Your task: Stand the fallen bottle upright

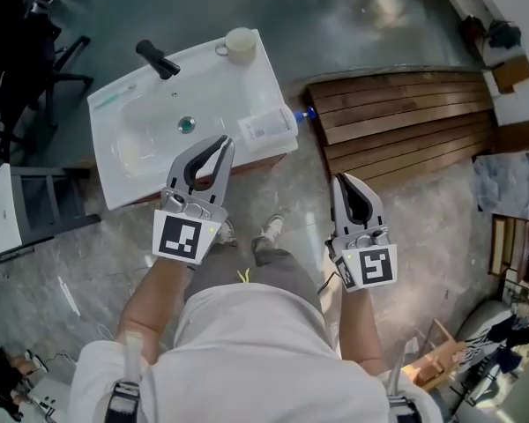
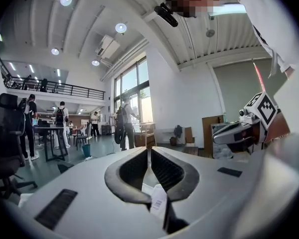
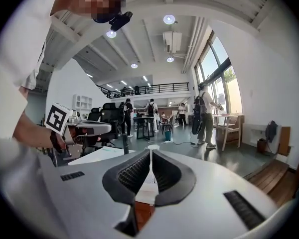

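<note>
The fallen bottle [image 1: 266,123] is clear with a white label and a blue cap. It lies on its side on the right rim of the white sink [image 1: 132,117]. My left gripper [image 1: 222,141] is shut and empty, with its tips over the sink's front edge, just left of and nearer than the bottle. My right gripper [image 1: 340,180] is also shut and empty, and hangs over the floor to the right of the sink, apart from the bottle. In the left gripper view the left gripper [image 2: 148,151] has its jaws together, and a bit of barcoded white label [image 2: 158,202] shows beneath them. In the right gripper view the right gripper [image 3: 150,151] is likewise shut.
A black faucet [image 1: 159,58] and a cream cup [image 1: 240,44] stand at the back of the sink. A slatted wooden platform [image 1: 406,122] lies on the floor to the right. A dark chair frame [image 1: 44,203] stands left of the sink. People stand far off in the hall [image 3: 205,114].
</note>
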Demonstrator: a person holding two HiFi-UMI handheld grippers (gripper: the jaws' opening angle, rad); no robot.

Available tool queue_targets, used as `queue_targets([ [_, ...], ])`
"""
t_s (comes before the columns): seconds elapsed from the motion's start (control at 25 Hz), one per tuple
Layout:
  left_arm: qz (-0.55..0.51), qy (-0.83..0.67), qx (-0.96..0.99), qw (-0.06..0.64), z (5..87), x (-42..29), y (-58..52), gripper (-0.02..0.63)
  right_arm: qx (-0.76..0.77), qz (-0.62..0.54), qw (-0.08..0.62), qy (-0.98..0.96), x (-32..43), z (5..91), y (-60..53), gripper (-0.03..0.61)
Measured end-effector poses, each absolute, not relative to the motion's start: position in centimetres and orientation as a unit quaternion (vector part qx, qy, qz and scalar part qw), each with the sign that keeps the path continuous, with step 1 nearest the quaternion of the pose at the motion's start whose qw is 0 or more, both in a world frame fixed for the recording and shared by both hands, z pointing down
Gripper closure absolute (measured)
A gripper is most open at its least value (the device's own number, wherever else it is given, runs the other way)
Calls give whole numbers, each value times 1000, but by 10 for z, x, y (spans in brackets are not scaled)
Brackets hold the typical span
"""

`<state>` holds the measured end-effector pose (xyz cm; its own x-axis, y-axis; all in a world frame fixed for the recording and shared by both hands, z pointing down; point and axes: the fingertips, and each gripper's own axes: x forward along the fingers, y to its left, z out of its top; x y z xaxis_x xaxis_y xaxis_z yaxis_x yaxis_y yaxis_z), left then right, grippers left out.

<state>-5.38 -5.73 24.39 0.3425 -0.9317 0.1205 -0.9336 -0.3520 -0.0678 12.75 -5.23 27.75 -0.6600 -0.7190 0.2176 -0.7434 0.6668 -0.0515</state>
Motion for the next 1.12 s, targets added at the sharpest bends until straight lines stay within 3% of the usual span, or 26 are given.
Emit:
queue_targets([
  [0.16, 95, -561, 822, 12, 272, -50, -76, 589, 392, 85, 92, -911, 124, 309, -67, 537],
  [0.28, 116, -550, 827, 23, 296, -48, -90, 538, 386, 96, 91, -913, 121, 333, -78, 537],
  [0.6, 179, -493, 851, 39, 351, -33, -114, 481, 375, 109, 85, -917, 113, 380, -97, 537],
  [0.92, 259, -418, 868, 74, 412, -9, -145, 348, 369, 125, 88, -917, 114, 417, -104, 537],
  [1.12, 291, -387, 872, 68, 435, 9, -168, 307, 364, 130, 87, -918, 114, 434, -111, 537],
])
